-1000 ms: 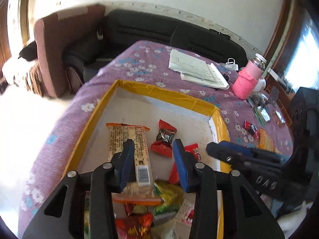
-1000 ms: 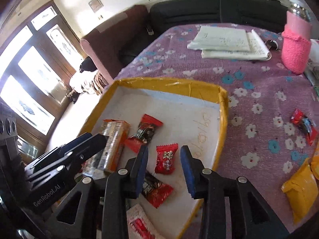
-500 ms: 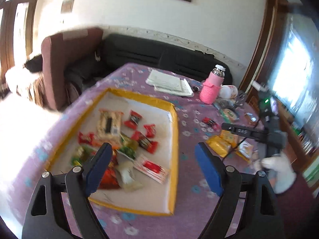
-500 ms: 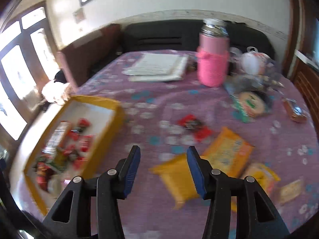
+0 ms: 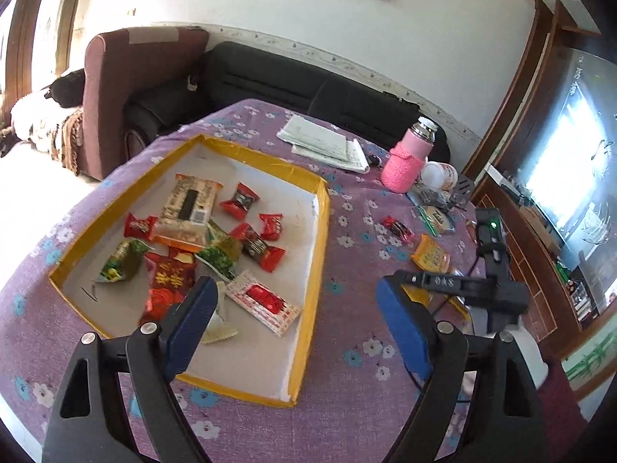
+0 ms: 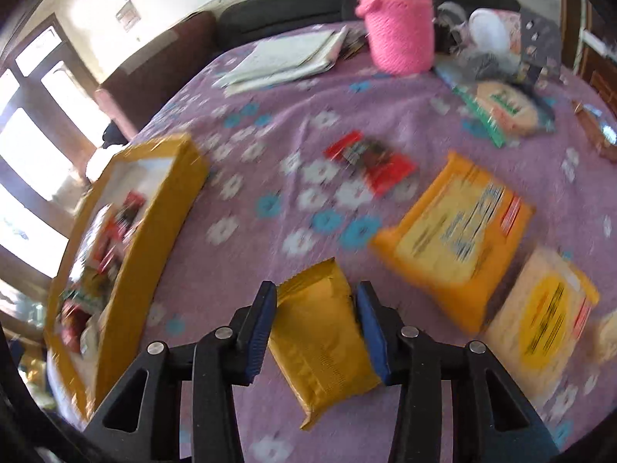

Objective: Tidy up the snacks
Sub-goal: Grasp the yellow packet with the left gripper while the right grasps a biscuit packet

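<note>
Hovering wide open and empty over the purple flowered bench: left claw, blue pads spread far apart, above the near edge of the yellow-rimmed tray. Inside the tray, a heap of wrapped snacks: long beige bar, red candies, green packets, a white-and-red pack nearest the claw. Further right on the cloth, a loose red candy and an orange packet, well apart from the tray. Beyond those, papers and a pink-sleeved flask at the far side. Over on the right: right claw straddling a small yellow packet, pads right at both its sides; contact too blurred to call, so cannot tell whether gripped. Packet lying flat on the bench, just right of the tray's wall. Two larger orange-yellow packs near it, further right.
</note>
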The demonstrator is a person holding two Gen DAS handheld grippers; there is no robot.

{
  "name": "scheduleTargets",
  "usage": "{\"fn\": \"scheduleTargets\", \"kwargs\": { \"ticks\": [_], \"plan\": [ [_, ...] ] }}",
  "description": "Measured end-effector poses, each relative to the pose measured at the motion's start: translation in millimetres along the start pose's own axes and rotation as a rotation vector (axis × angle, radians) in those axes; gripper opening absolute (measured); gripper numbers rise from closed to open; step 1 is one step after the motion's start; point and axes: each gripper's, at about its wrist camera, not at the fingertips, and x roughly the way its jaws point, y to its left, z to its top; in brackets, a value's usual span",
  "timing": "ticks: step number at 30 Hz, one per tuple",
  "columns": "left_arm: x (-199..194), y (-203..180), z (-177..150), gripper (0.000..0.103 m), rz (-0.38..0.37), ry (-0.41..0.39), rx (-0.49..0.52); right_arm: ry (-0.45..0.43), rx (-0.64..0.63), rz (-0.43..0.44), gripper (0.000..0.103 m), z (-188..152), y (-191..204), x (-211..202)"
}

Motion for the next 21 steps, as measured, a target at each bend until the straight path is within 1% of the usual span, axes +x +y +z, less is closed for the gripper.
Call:
{"fn": "scheduleTargets", "kwargs": {
  "ticks": [1,2,3,4,5,6,8,9,10,12,13,14,15,16,18,21],
  "plan": [
    [3,-2,-1,0.085,-0.011,0.015,0.003,0.021,0.000,0.068,0.040,-8,0,-6],
    [5,-4,-3,0.085,-0.017,0.025,0.007,0.019,0.012,0.133,0.040,-15,-2,-16],
    [7,-8,-5,0.085,-0.028,0.033,0.013,-0.007,0.037,0.185,0.040,-22,-9,-30],
    [8,-11,-6,0.085,-0.040,0.039,0.020,-0.051,0.068,0.204,0.041,-27,-20,-48],
    [9,-16,-7,0.085,-0.053,0.048,0.030,-0.096,0.096,0.199,0.041,-31,-33,-65],
    [11,-21,-8,0.085,-0.064,0.055,0.038,-0.129,0.115,0.177,0.043,-34,-46,-77],
    [16,-33,-13,0.085,-0.094,0.080,0.059,-0.197,0.147,0.053,0.050,-38,-75,-99],
    [20,-40,-15,0.085,-0.112,0.099,0.067,-0.216,0.171,-0.021,0.052,-40,-90,-106],
    [24,-47,-19,0.085,-0.128,0.117,0.078,-0.220,0.198,-0.072,0.053,-41,-105,-110],
    [34,-62,-27,0.085,-0.149,0.154,0.108,-0.231,0.267,-0.130,0.053,-44,-131,-117],
    [39,-69,-31,0.085,-0.157,0.179,0.121,-0.254,0.294,-0.165,0.053,-47,-142,-123],
    [42,-74,-35,0.085,-0.166,0.198,0.127,-0.273,0.325,-0.221,0.053,-49,-154,-129],
    [46,-78,-38,0.085,-0.173,0.216,0.128,-0.272,0.354,-0.267,0.053,-49,-164,-133],
    [51,-82,-40,0.085,-0.176,0.234,0.124,-0.270,0.391,-0.289,0.053,-52,-176,-137],
    [57,-85,-41,0.085,-0.174,0.250,0.117,-0.265,0.465,-0.254,0.053,-56,-193,-139],
    [69,-87,-39,0.085,-0.155,0.269,0.104,-0.209,0.537,-0.224,0.053,-52,-207,-126]
  ]
}}
